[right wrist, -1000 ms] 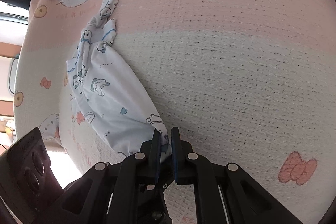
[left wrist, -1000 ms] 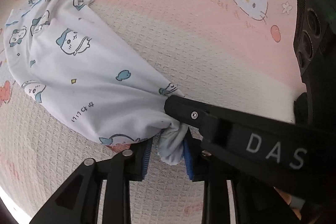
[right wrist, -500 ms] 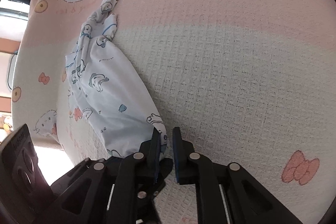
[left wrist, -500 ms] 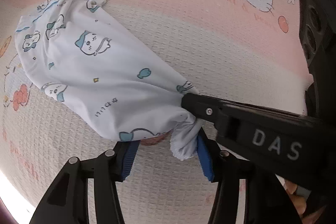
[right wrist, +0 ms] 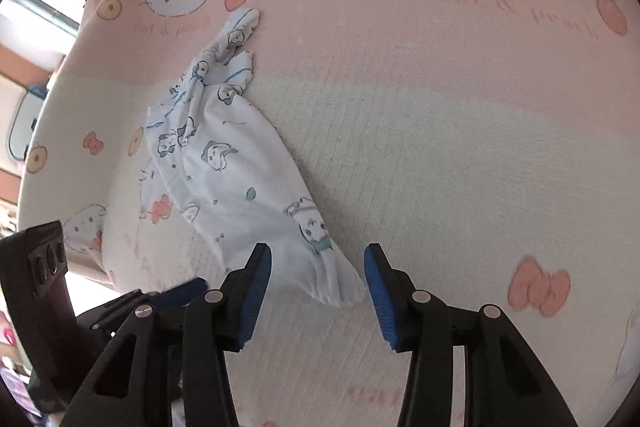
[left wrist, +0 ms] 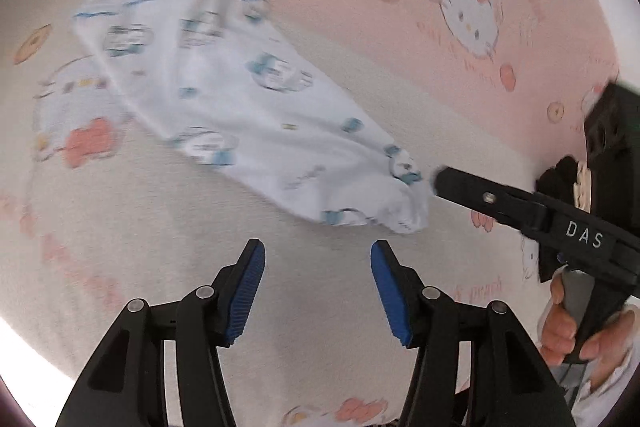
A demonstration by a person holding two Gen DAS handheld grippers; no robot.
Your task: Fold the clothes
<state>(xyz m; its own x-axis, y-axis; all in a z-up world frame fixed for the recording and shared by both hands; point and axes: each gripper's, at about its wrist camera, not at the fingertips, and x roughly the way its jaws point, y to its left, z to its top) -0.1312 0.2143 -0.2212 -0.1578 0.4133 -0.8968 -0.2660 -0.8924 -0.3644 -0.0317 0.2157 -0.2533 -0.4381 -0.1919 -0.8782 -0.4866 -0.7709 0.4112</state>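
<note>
A white garment [left wrist: 248,107] with blue cartoon prints lies in a long folded shape on the bed cover. My left gripper [left wrist: 318,255] hovers just short of its near end, jaws opening, nothing between them. In the right wrist view the same garment [right wrist: 228,155] runs from the far left down to my right gripper [right wrist: 316,259]. Those jaws are opening too, and the garment's narrow end lies loose between them with the pads clear of it. The right gripper's finger [left wrist: 480,195] reaches the garment's tip from the right, with a hand [left wrist: 580,331] on its handle.
A pink and cream cat-print blanket [right wrist: 440,155] covers the whole surface. Its left edge [right wrist: 72,75] drops off toward a bright room. The left gripper's body [right wrist: 44,259] and blue pad [right wrist: 176,297] sit at the lower left of the right wrist view.
Both grippers went from shut on the garment's near end to open and drew back upward. The garment's end dropped onto the blanket.
</note>
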